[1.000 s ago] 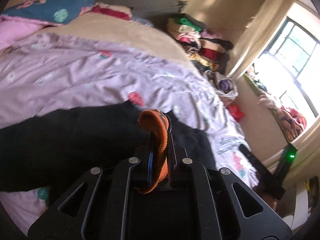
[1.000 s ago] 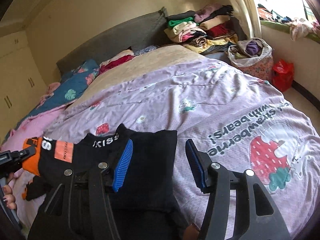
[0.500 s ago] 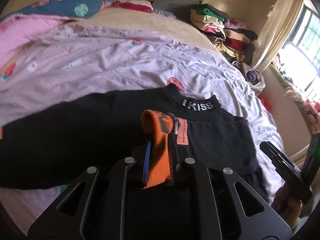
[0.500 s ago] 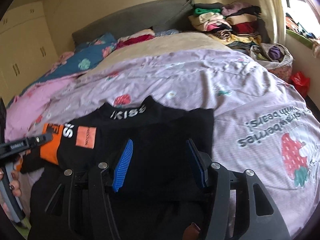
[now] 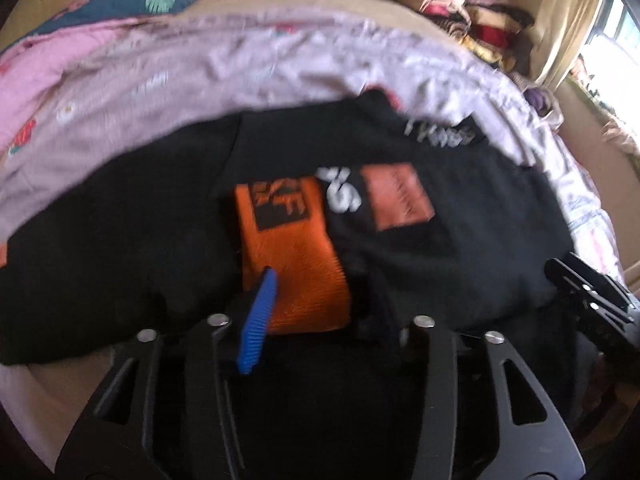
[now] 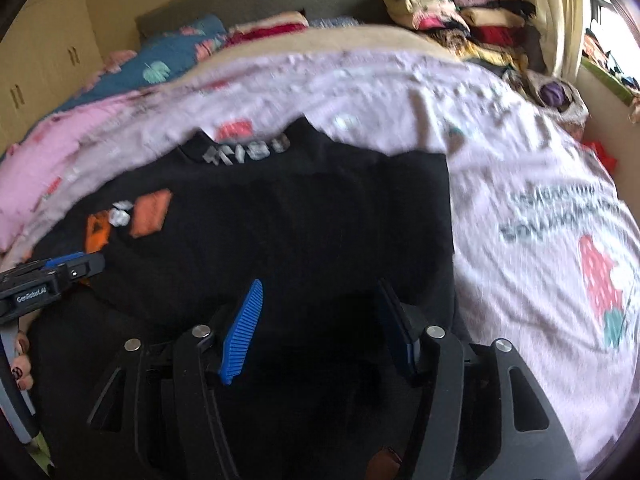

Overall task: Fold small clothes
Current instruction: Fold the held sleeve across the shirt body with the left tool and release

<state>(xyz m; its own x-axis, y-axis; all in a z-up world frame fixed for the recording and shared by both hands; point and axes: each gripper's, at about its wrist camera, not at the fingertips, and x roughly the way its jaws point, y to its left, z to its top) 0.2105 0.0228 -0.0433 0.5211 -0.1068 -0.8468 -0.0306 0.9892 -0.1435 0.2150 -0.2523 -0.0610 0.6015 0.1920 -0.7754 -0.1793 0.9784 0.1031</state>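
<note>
Two open claws, left claw (image 5: 320, 320), right claw (image 6: 320, 328), over black top (image 6: 280, 220)

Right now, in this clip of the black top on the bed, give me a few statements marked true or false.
1. The left gripper is open over the orange cuff. True.
2. The right gripper is clamped on the collar. False: it is open, over the top's black body.
3. The black top lies on a lilac strawberry-print quilt. True.
4. The folded clothes pile sits at the foot of the bed. False: it is by the headboard, near the window.
</note>
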